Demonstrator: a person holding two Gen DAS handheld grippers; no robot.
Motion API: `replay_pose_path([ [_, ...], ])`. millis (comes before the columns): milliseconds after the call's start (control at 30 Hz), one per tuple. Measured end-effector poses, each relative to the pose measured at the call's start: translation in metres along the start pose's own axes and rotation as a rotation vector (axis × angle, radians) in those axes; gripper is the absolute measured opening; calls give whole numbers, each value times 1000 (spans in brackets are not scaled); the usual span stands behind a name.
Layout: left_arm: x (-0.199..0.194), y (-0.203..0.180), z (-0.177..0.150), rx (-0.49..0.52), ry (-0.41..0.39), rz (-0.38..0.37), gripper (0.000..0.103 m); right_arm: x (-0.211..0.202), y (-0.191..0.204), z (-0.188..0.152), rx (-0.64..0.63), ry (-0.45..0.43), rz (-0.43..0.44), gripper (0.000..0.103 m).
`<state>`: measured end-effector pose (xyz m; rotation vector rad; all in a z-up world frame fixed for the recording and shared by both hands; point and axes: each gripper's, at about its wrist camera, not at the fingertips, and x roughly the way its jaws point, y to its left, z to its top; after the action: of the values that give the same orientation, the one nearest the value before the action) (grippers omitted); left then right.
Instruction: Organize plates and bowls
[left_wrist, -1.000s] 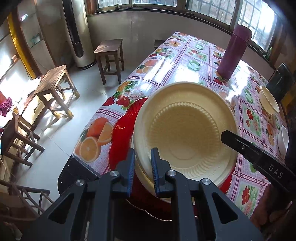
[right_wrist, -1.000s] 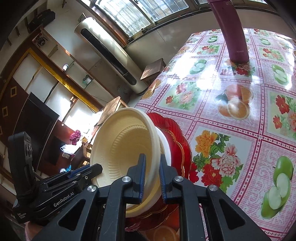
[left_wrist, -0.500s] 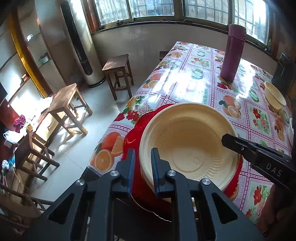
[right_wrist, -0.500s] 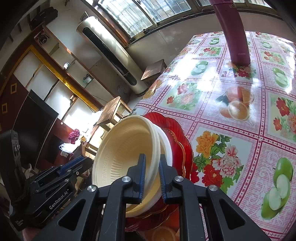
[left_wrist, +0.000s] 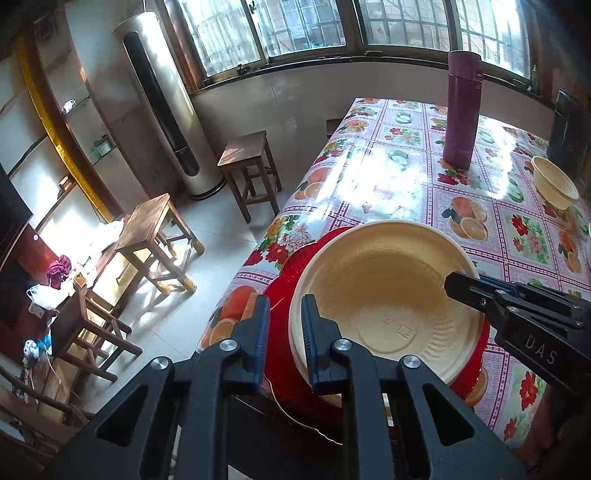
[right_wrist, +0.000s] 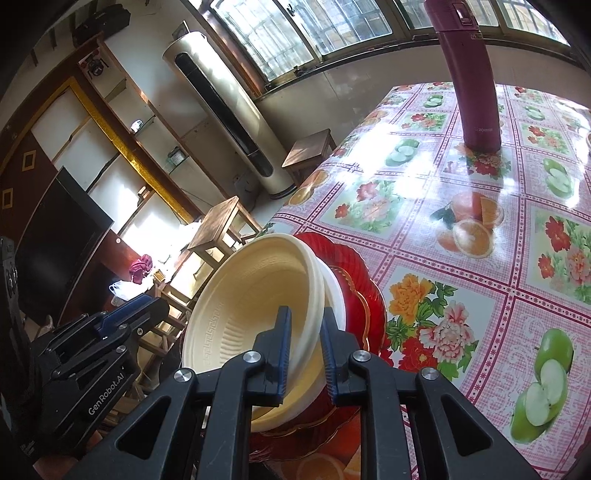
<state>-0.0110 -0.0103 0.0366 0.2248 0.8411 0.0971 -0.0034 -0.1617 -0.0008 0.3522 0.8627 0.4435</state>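
2 tools (left_wrist: 283, 321) (right_wrist: 303, 334) grip cream bowls (left_wrist: 384, 306); right loosening; floral tablecloth (left_wrist: 399, 184), wood stools (left_wrist: 247, 151).

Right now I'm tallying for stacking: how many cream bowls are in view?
3: two nested bowls on the red plates at the near table corner, one bowl alone at the far right edge. More may be hidden.

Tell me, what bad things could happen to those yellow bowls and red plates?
1. The cream bowls are tilted, and the right gripper is opening its jaws with the bowl rims between them. The bowls could slip and clatter onto the red plates.
2. The pile is right at the corner of the table, with the floor below. If the left gripper tugs the rim, something might slide off.
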Motion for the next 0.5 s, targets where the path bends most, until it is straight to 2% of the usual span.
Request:
replay_pose_path([
  [500, -1, 0, 0, -9, -13, 42, 15, -13, 8, -1, -36, -35, 14, 18],
])
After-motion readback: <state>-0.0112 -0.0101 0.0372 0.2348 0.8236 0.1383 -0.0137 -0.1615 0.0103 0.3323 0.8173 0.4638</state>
